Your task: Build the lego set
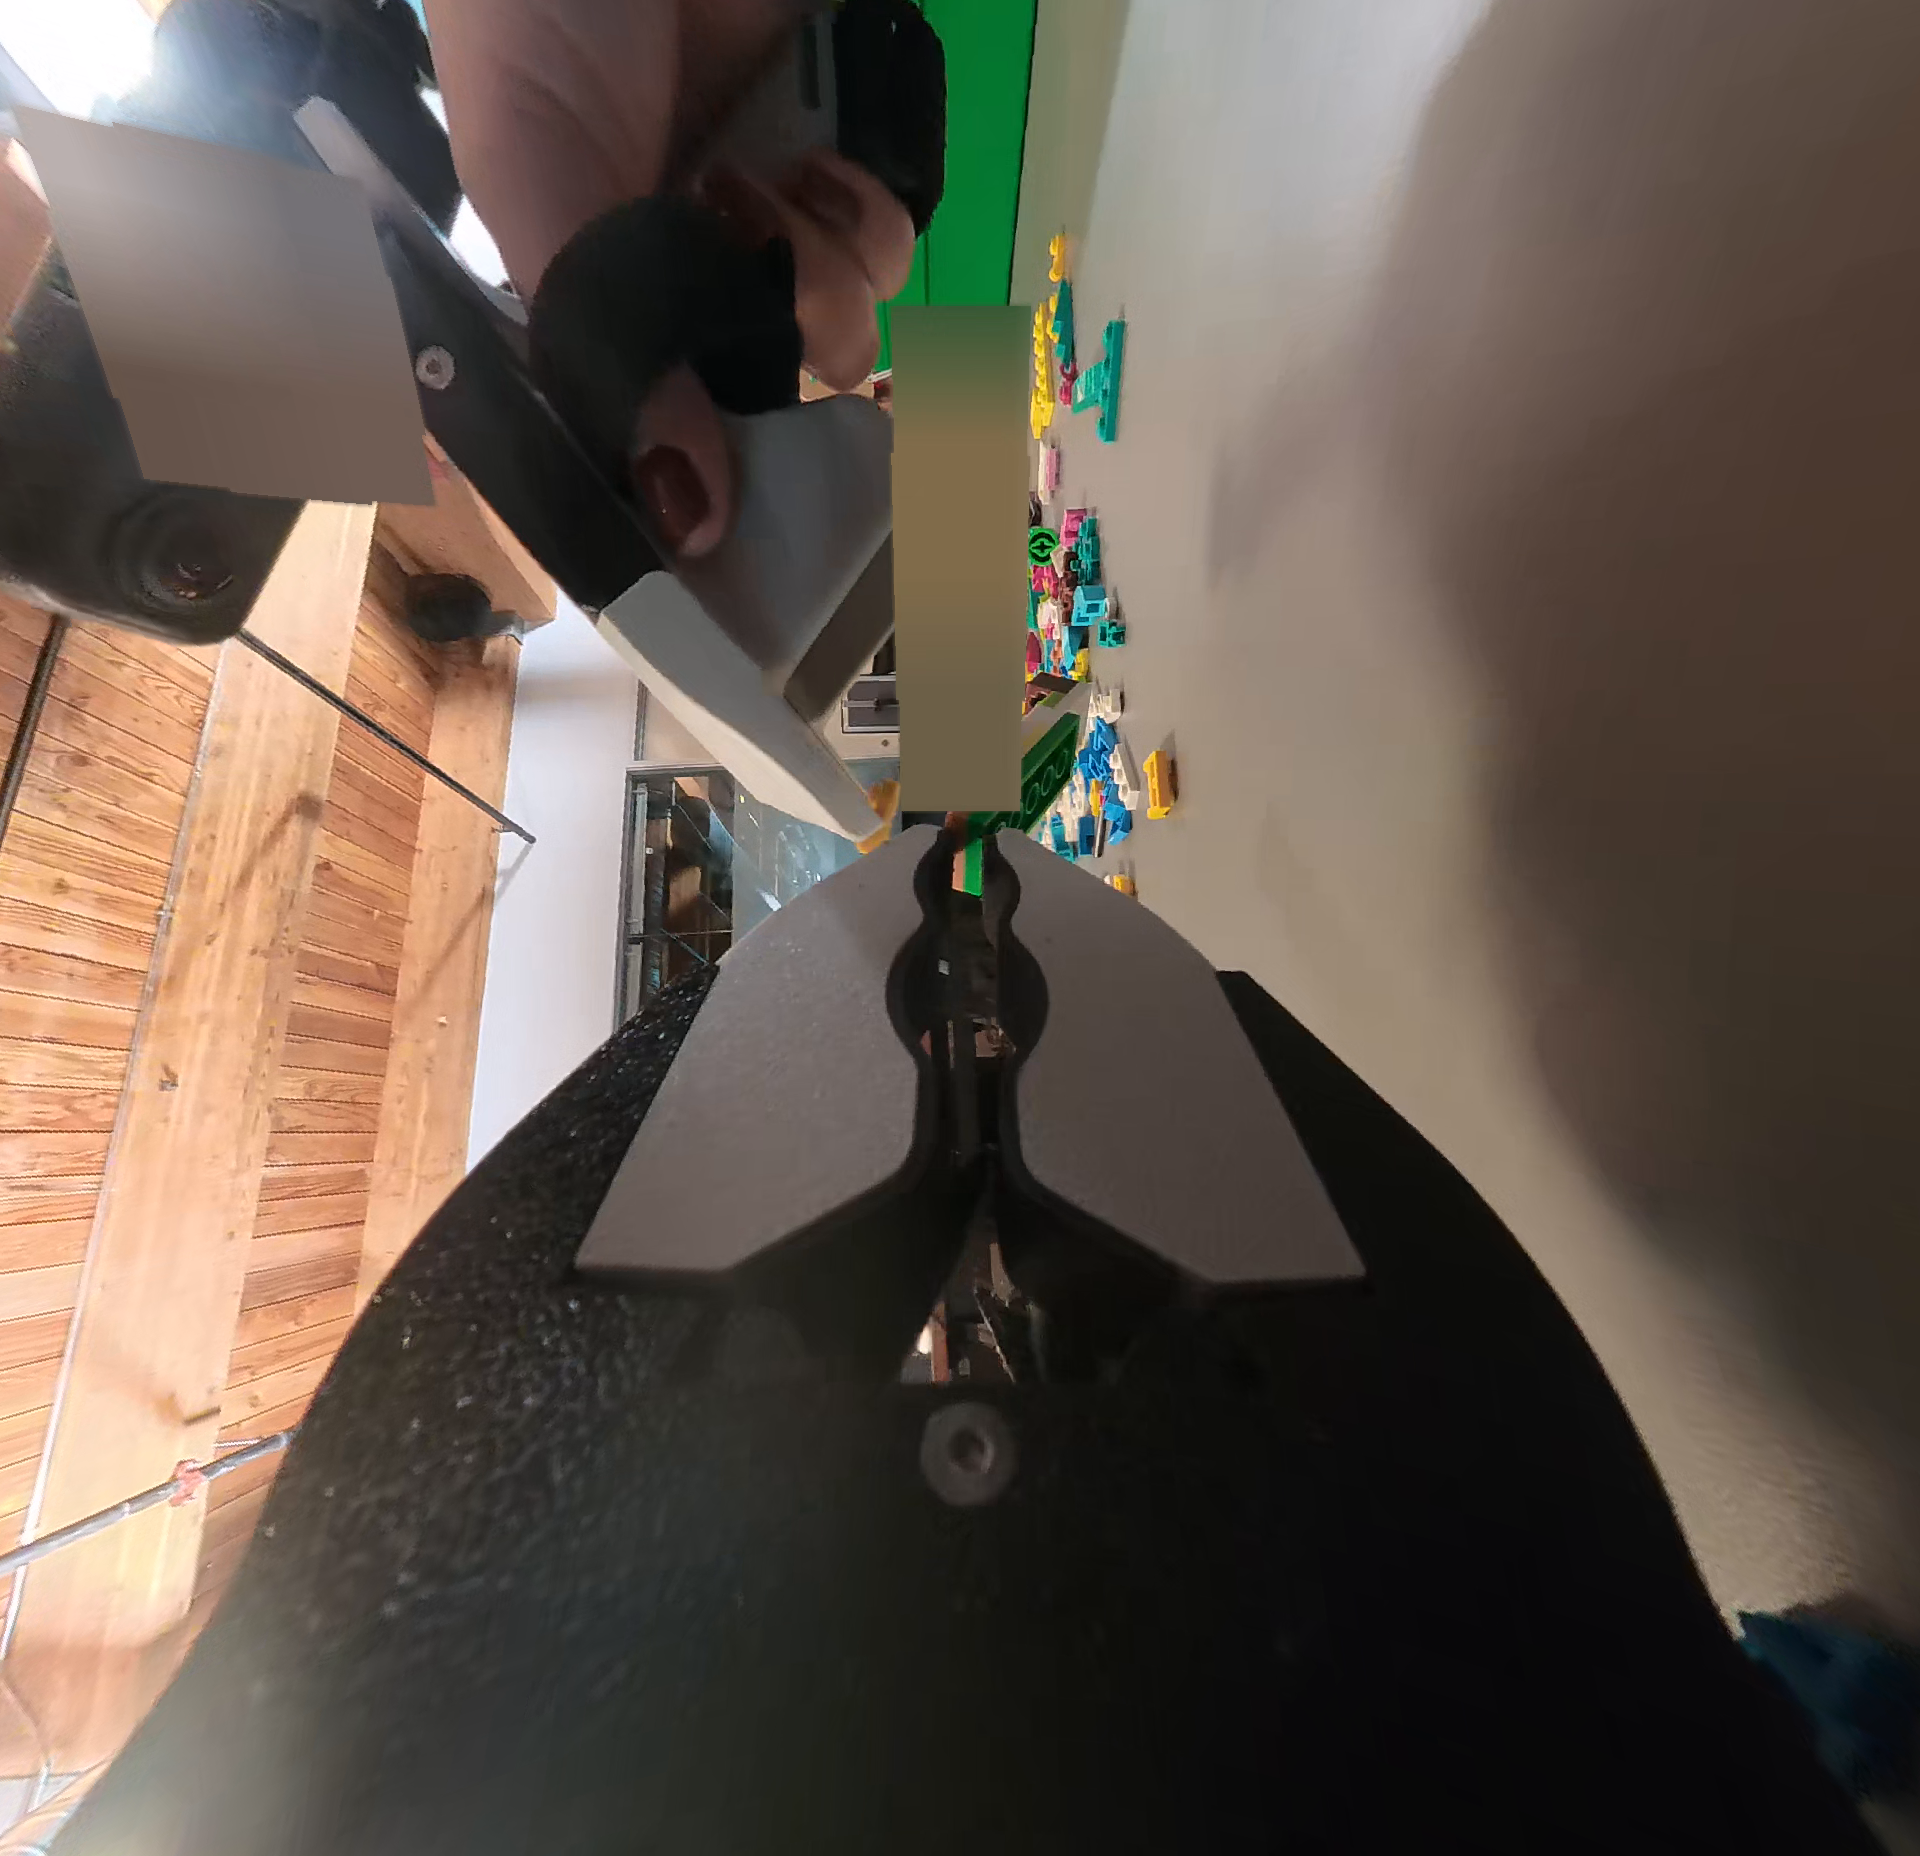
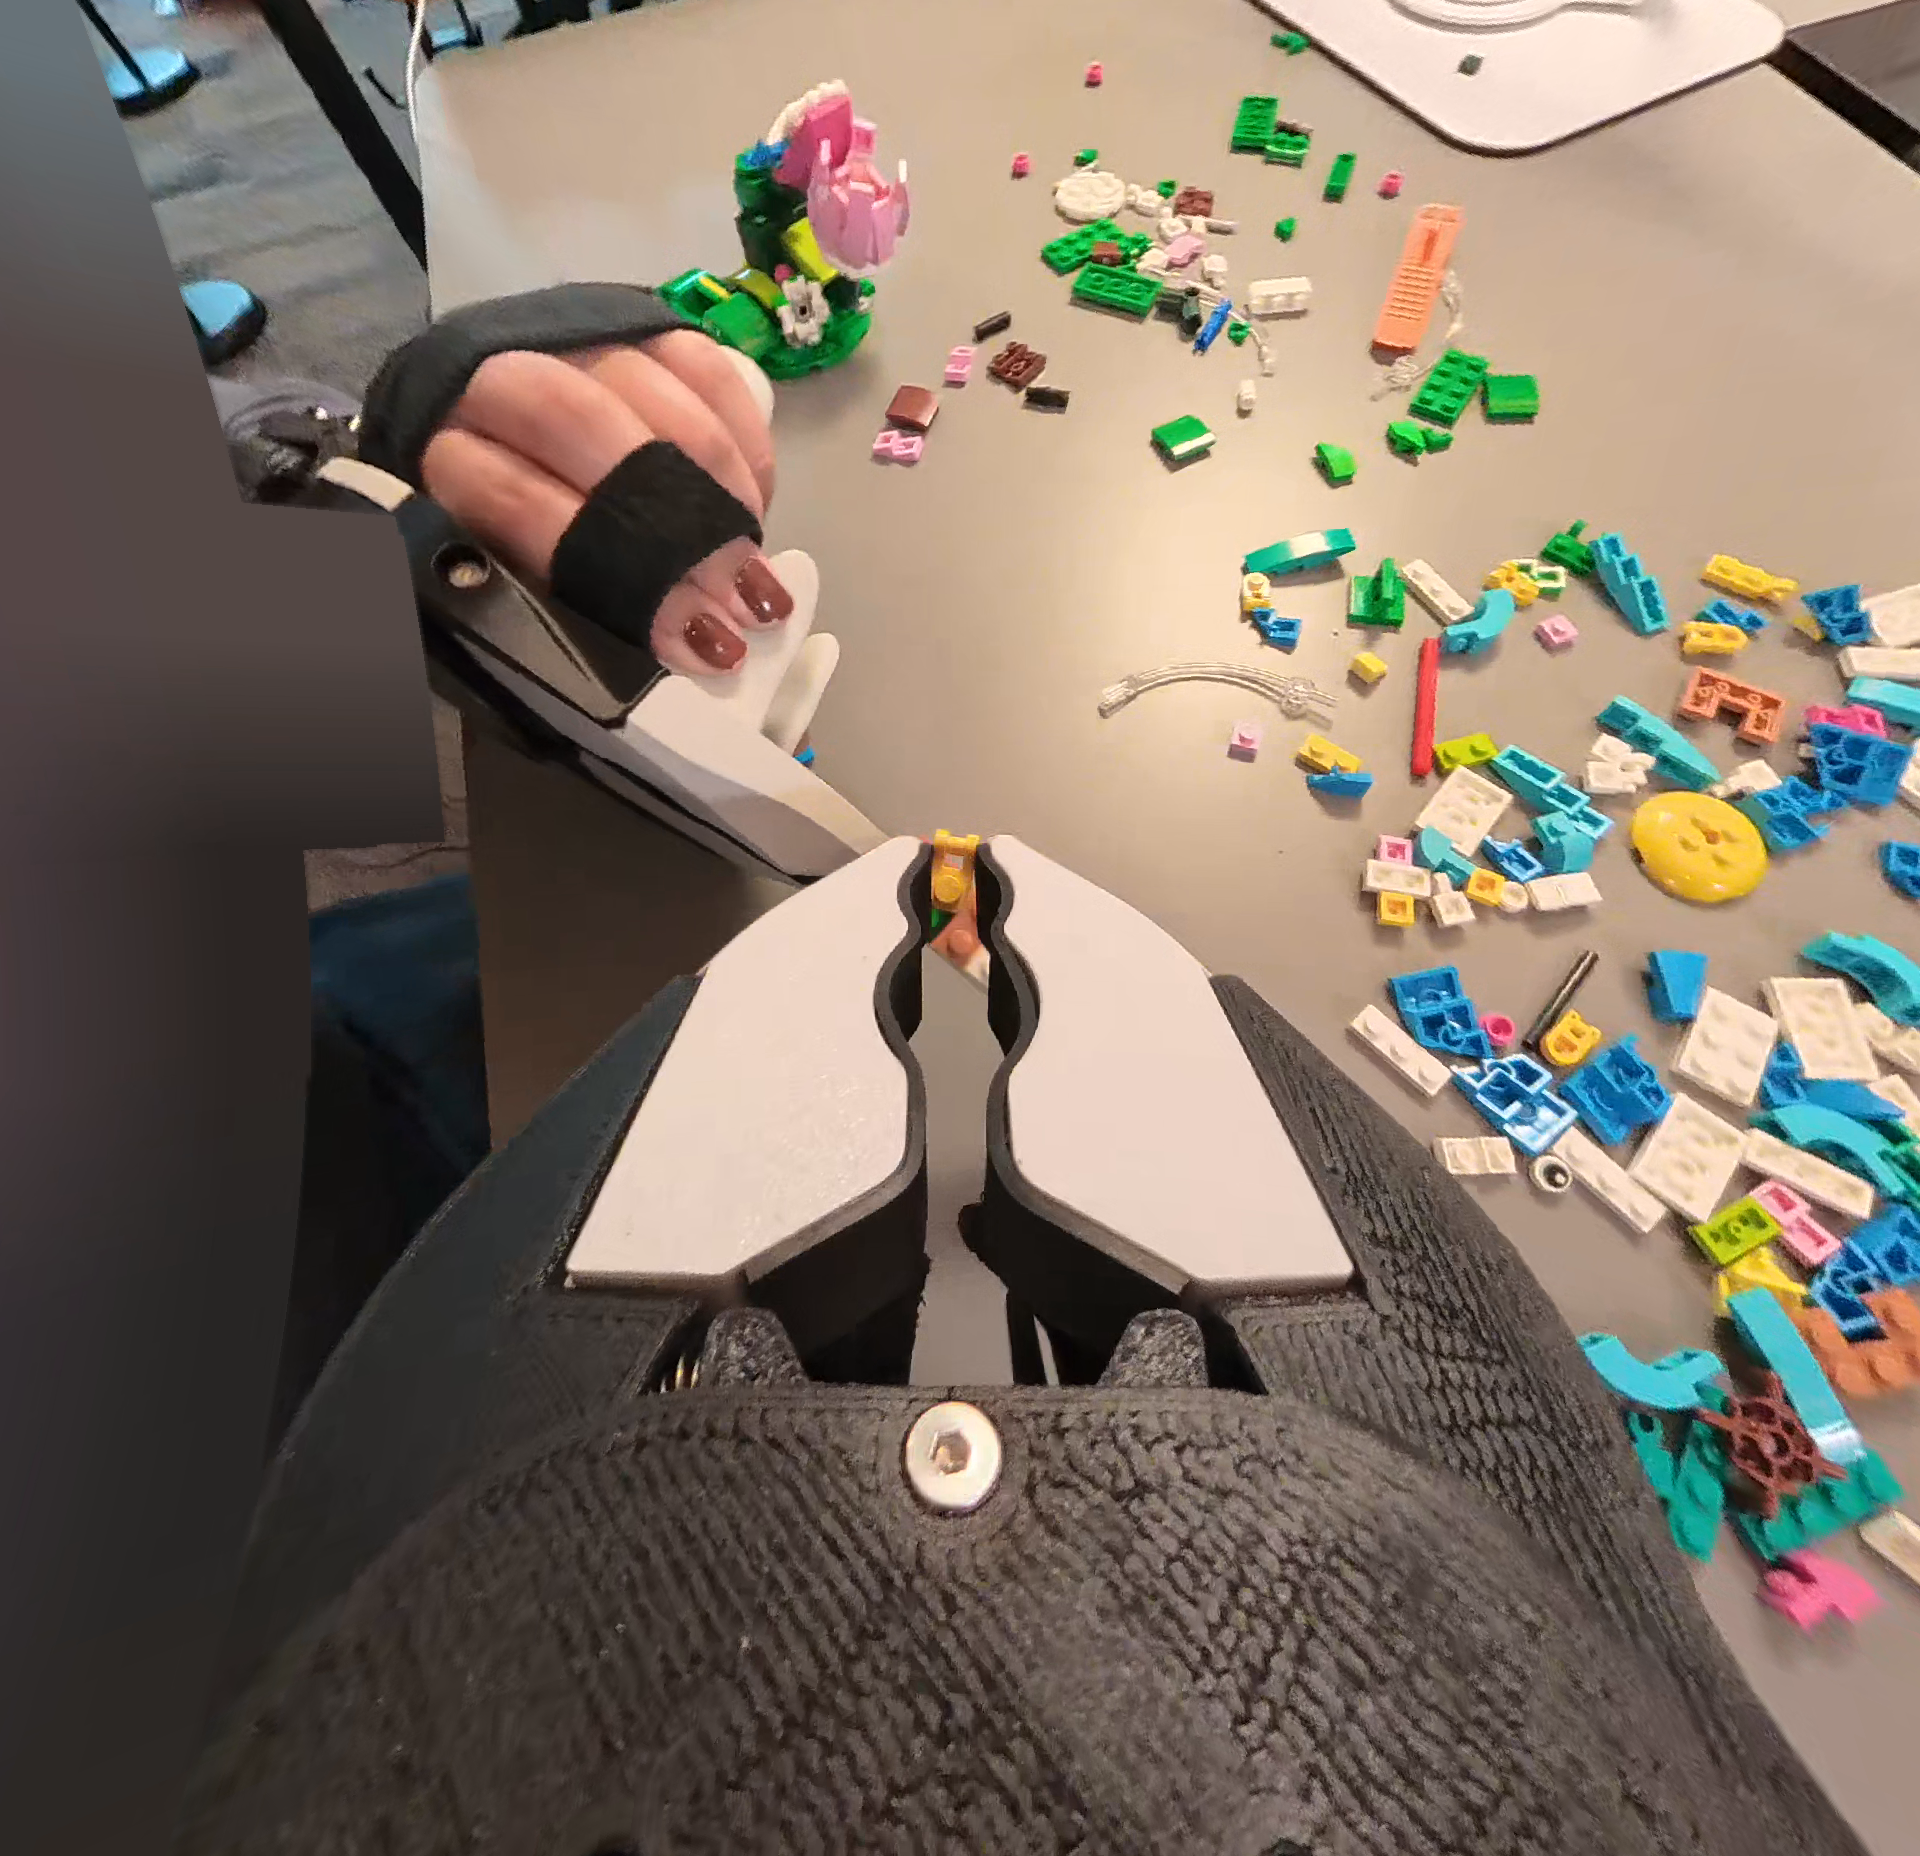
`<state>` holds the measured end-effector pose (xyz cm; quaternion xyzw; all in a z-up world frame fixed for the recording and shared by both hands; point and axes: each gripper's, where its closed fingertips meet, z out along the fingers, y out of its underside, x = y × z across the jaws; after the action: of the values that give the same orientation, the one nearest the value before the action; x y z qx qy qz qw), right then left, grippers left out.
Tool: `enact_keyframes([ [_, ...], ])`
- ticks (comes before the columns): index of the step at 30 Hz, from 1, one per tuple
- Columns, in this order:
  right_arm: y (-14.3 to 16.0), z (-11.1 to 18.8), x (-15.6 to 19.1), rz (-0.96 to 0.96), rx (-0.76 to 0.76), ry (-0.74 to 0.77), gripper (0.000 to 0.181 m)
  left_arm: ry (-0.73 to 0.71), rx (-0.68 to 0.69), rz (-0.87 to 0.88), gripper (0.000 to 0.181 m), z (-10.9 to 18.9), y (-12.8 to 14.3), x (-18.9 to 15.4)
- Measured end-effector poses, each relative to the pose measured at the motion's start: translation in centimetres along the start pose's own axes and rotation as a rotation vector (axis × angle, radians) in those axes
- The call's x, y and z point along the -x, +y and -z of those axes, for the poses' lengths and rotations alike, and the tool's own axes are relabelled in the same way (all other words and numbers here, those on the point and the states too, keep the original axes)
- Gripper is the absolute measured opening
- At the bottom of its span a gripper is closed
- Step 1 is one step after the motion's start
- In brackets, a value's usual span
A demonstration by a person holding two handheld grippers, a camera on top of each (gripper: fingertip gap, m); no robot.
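Note:
My right gripper point(image 2: 954, 850) is shut on a small yellow, orange and green lego assembly point(image 2: 953, 863), held above the grey table's near-left edge. My left gripper point(image 2: 844, 844), held by a gloved hand point(image 2: 582, 435), comes in from the left, and its tip meets the assembly beside the right fingers. In the left wrist view the left gripper point(image 1: 968, 842) has its jaws almost together, with a small orange and green bit at the tips. The right gripper point(image 1: 864, 817) comes in from the upper left with a yellow piece point(image 1: 883, 798) at its tip.
A finished pink-and-green flower model point(image 2: 810, 248) stands at the back left of the table point(image 2: 987, 559). Green pieces point(image 2: 1117, 274) and an orange brick separator point(image 2: 1418, 279) lie at the back. A dense spread of blue, white and yellow bricks point(image 2: 1662, 975) covers the right. A white stand base point(image 2: 1496, 50) sits far back. The tips of both grippers are at nearly the same place. Left tips and right tips are each some 30 cm from the orange brick separator point(image 2: 1418, 279).

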<state>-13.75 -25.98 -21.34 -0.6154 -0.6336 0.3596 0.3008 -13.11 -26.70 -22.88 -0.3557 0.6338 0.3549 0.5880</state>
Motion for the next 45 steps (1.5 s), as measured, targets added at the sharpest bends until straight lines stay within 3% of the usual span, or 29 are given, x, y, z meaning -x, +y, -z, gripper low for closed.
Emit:
enact_keyframes([
  [15,0.9,0.2,0.8,0.088,0.048,0.027,0.007,-0.059,-0.027,-0.067,0.005,0.4,-0.9,0.7],
  [45,1.1,0.4,1.0,0.029,0.013,-0.016,0.008,-0.086,-0.041,-0.12,0.005,0.5,-1.4,0.9],
])
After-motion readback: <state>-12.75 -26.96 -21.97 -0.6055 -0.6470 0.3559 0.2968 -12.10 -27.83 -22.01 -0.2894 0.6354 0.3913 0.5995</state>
